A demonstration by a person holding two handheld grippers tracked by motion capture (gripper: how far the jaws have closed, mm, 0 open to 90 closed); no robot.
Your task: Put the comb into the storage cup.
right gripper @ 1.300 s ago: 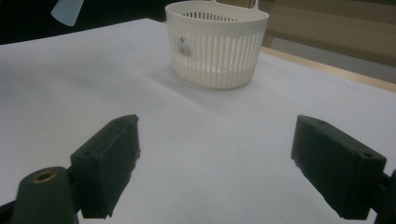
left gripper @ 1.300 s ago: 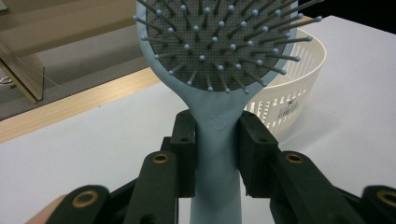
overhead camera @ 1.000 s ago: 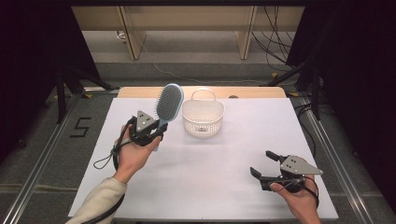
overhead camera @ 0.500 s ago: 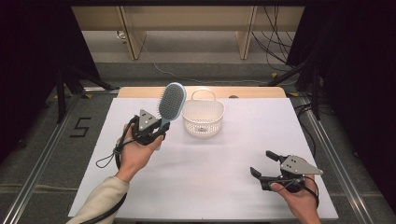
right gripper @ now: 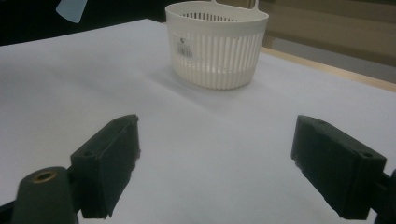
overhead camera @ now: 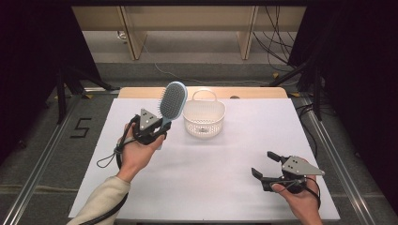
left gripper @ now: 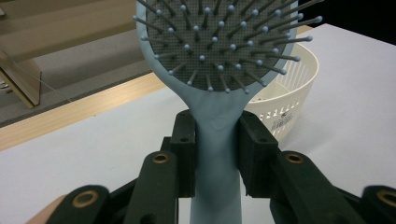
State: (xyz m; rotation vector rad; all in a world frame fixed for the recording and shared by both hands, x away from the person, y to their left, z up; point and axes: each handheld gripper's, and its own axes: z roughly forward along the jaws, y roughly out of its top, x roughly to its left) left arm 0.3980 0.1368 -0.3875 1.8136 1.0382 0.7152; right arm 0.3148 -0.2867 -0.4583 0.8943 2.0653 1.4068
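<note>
Left side of the bench: left tongs (overhead camera: 162, 125) clamped on the neck of a pale blue hairbrush (overhead camera: 172, 101), pads on either side of the handle just below the head. The brush stands nearly upright above the bench's far-left quarter, lifted clear of the white surface, bristle face turned toward the person. In the left gripper view the hairbrush (left gripper: 219, 56) shows a grey cushion pad set with ball-tipped pins, and the handle runs down between the jaws and out of the bottom of the view.

Handling, as a judgement: light, rigid plastic body, smooth and a little slippery. The narrow neck is the sound place to grip; the flat sides give the pads purchase. The pins and cushion are the soft part and would bend or slide under the pads, so keep off the head. Held low, the head-heavy end may want to swing if the grip slackens.

Middle, toward the far edge: a white slotted basket (overhead camera: 203, 117) with a loop handle, standing upright just right of the brush, nothing visible inside. The likely destination. The basket (right gripper: 217, 44) sits well ahead of the right jaws.

Right, near the bench's near-right corner: right tongs (overhead camera: 265, 165) held low over the surface, jaws wide apart, nothing between them.
</note>
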